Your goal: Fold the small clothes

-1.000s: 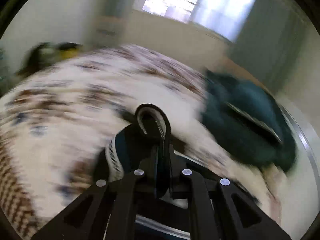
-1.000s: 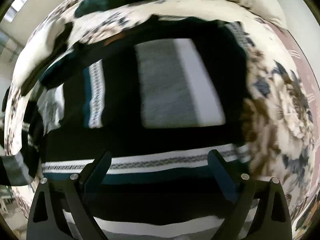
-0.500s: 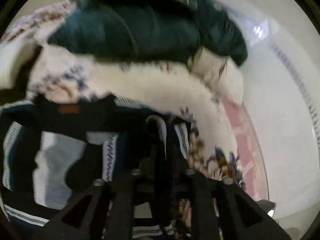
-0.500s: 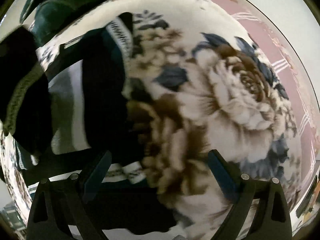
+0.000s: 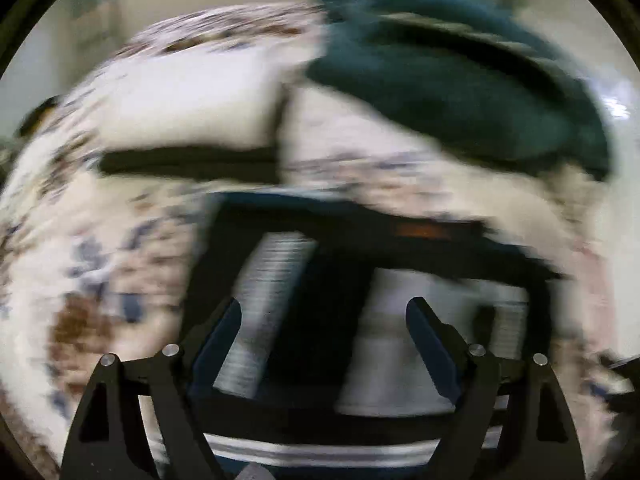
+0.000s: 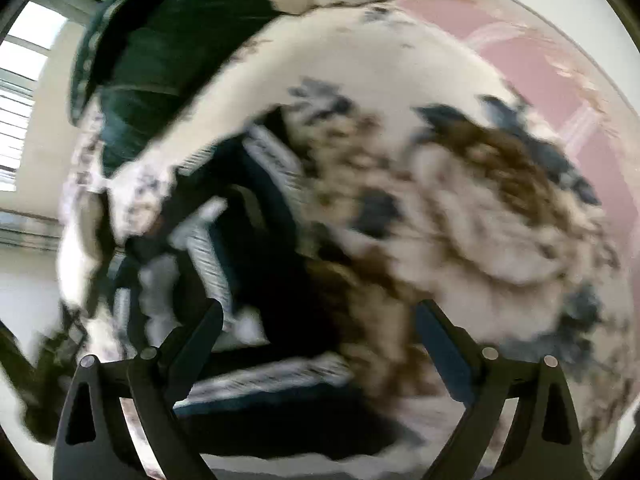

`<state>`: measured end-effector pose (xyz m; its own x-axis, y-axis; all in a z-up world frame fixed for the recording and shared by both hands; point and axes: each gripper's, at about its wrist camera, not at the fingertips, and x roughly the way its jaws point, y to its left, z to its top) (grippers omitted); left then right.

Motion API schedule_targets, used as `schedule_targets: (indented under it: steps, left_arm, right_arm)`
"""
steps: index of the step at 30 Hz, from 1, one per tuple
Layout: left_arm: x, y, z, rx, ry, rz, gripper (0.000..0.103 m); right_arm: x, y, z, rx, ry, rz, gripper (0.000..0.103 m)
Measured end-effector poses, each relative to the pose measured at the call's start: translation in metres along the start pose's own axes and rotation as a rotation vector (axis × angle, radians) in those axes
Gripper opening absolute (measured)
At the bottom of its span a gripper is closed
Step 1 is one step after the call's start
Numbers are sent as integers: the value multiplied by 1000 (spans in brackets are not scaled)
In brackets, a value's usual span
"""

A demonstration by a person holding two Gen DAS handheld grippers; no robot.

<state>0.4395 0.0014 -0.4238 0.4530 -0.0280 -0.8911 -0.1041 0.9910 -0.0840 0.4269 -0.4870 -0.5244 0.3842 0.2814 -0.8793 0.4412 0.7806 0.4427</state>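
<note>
Both views are badly smeared, so only the broad layout is readable. The left gripper (image 5: 324, 344) hangs with its fingers spread wide and nothing between them, directly above the dark striped garment (image 5: 332, 280), which lies spread on the floral bedspread (image 5: 100, 272). Taking the garment as the landmark: in the left wrist view its black body with pale grey and white bands fills the space between and beyond the fingers, a small orange-brown tag (image 5: 424, 231) sits near its far edge, and a white stripe runs across its near edge under the gripper frame. Beyond the garment's far edge, toward the right, a dark teal blanket (image 5: 460, 88) is heaped on the bed; beyond its far left corner lies a pale cloth with a dark border (image 5: 192, 120), too blurred to identify. The right gripper (image 6: 320, 344) is likewise spread wide and empty, hovering over the garment's right-hand edge, so the striped garment (image 6: 248, 264) shows under its left finger while the bedspread (image 6: 480, 220), with a large brown and blue flower, spreads under its right finger. In that view the teal blanket (image 6: 160, 52) lies past the garment's far side, and a pink patterned strip (image 6: 560, 80) borders the bedspread on the side away from the garment.
</note>
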Motion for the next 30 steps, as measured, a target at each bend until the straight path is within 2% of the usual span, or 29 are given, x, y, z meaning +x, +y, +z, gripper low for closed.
schedule_targets:
  steps: [1,4,5,6,8,10,13,15,18,20,21,23,25,27,30]
  left_arm:
    - [15,27,3,-35,24,53,84]
    - [47,66,8,-88,63,112,84]
    - [58,75,9,-100,76,128,84]
    - [65,80,10,-103,82,134,84]
    - [81,85,13,-107,93,135,84]
    - [90,87,15,-108,111,140,84]
    - [99,92,17,-117,122,154,84]
    - [102,96,19,-117,123,155,84]
    - [103,101,21,-104,124,164,84]
    - [100,103,22,-107,124,168,84]
    - [95,104,22,-109,118,166,84]
    - [83,102,23,-112,97,145,84]
    - [71,99,23,-93,63,128,84]
    - [63,88,19,-43,39,112,84]
    - [84,82,10,0,106,136,84]
  right_arm:
    - [9,13,3,-17,-4,7,98]
    - [47,59,21,-127,-6,-15,96]
    - [61,69,24,-157,7,-36,92]
    - [73,76,26,-185,26,-55,83]
    - [98,86,27,-240,75,-121,66]
    - [112,89,26,-277,97,-168,10]
    - [87,87,22,-270,-41,-208,9]
    - [76,78,21,-243,-74,-219,9]
    - [83,66,22,-237,-55,-274,9]
    - [91,54,23,-213,20,-264,11]
    - [95,49,25,-191,58,-266,16]
    - [87,47,28,-157,48,-265,28]
    - [71,51,26,-140,-14,-241,59]
    - [59,62,18,-170,-65,-174,64]
    - [80,86,3,-304,-20,-178,67]
